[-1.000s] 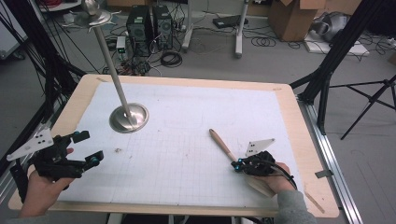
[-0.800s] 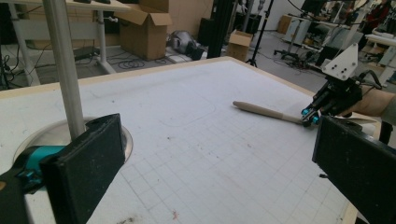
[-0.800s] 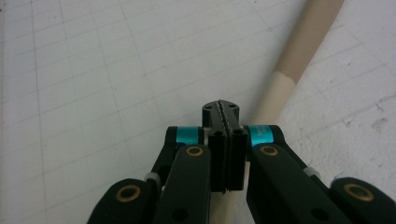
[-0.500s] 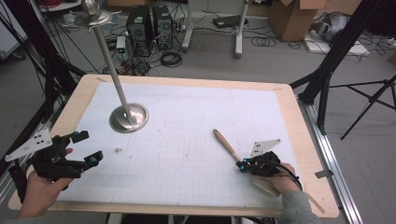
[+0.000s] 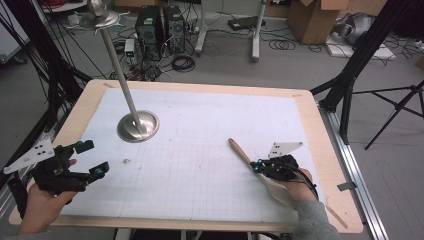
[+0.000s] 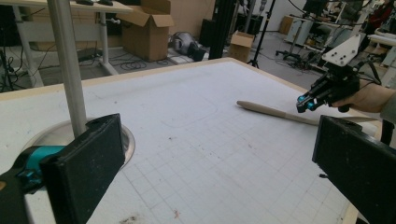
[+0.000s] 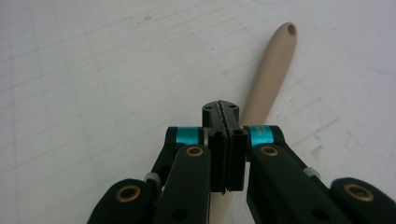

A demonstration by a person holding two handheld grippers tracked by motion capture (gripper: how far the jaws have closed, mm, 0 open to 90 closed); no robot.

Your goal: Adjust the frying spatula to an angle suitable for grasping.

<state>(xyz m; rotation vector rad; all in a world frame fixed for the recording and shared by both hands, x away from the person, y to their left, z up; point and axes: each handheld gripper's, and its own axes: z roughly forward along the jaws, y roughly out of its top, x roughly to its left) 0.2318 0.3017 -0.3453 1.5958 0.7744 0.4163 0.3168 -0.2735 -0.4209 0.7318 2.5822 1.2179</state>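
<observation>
The right gripper (image 5: 258, 165) sits near the table's (image 5: 330, 150) right edge, toward the near side, directly over a wooden spatula (image 5: 240, 151). In the right gripper view its jaws are pressed flat together with no gap between the pads, and the spatula's (image 7: 273, 70) handle runs out from under them toward the far side, its hanging hole at the tip. Whether the shut jaws pinch the handle or only rest on top of it, I cannot tell; from the left gripper view the tip (image 6: 306, 100) appears to touch the handle (image 6: 271, 111) about halfway along. The spatula lies flat on the white mat, slanting from the middle of the table back toward the right hand, blade end under that hand. A grasp near mid-handle would probably keep it balanced when lifted.

The left gripper (image 5: 89, 157) hovers near the near-left corner with jaws spread wide and holding nothing, seemingly waiting. Its jaws frame the stand (image 6: 70, 79) in the left gripper view, so it points across the table toward it. The stand (image 5: 137, 125), a round metal base with a tall tilted-looking pole, is toward the far-left part of the table, well apart from the spatula. It likely serves as a place to hang the spatula by its hole.
</observation>
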